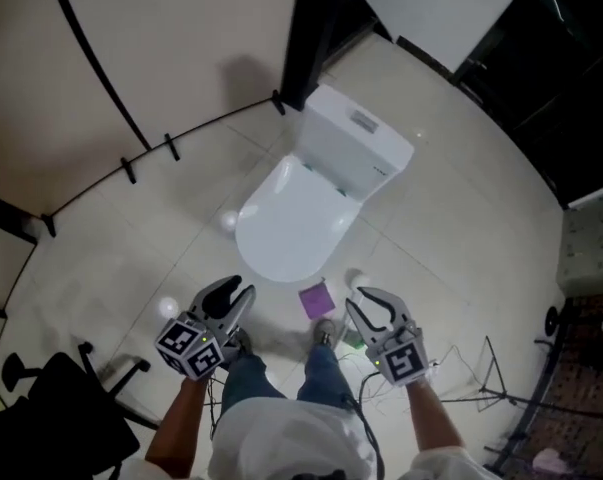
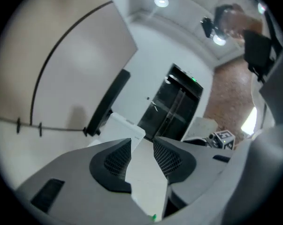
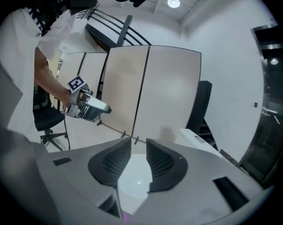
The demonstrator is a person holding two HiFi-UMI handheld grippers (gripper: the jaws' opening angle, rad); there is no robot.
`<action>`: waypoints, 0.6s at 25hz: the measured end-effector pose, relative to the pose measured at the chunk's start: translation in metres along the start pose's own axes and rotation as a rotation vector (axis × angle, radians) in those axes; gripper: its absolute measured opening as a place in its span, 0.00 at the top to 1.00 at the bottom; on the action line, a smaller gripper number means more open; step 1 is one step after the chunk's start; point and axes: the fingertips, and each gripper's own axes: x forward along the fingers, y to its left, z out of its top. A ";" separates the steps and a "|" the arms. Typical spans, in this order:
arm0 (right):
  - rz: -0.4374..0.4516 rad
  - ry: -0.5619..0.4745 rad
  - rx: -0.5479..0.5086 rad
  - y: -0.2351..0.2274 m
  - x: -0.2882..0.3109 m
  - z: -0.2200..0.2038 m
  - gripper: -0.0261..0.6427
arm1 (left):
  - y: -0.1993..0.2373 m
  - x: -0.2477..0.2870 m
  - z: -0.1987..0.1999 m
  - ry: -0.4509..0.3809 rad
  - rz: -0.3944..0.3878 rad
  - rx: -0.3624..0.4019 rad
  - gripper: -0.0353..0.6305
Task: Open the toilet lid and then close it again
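Note:
The white toilet stands on the tiled floor with its lid (image 1: 289,223) down flat, the tank (image 1: 355,148) behind it. Both grippers hang short of the bowl's front, not touching it. My left gripper (image 1: 238,298) is at the front left, jaws apart with nothing between them; in the left gripper view (image 2: 142,146) the tank (image 2: 125,128) shows past the fingertips. My right gripper (image 1: 364,302) is at the front right, its jaws a narrow gap apart and empty. In the right gripper view (image 3: 139,146) the lid (image 3: 134,179) lies beyond the jaws.
A purple patch (image 1: 316,299) lies on the floor just in front of the bowl, by the person's shoes. A black office chair (image 1: 46,398) stands at the lower left, a thin black stand (image 1: 491,373) at the right. A beige curved partition (image 1: 131,58) rises behind the toilet.

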 end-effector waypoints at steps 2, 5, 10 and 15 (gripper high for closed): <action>0.058 -0.007 -0.032 -0.010 0.006 -0.018 0.80 | 0.029 0.009 -0.041 -0.002 0.115 -0.187 0.73; 0.124 -0.038 -0.078 -0.024 0.017 -0.052 0.80 | 0.070 0.025 -0.114 -0.035 0.238 -0.484 0.73; 0.245 -0.033 -0.109 -0.037 0.046 -0.121 0.80 | 0.140 0.051 -0.206 -0.226 0.357 -0.908 0.68; 0.247 -0.052 0.059 -0.029 0.069 -0.178 0.80 | 0.204 0.070 -0.275 -0.189 0.521 -0.825 0.67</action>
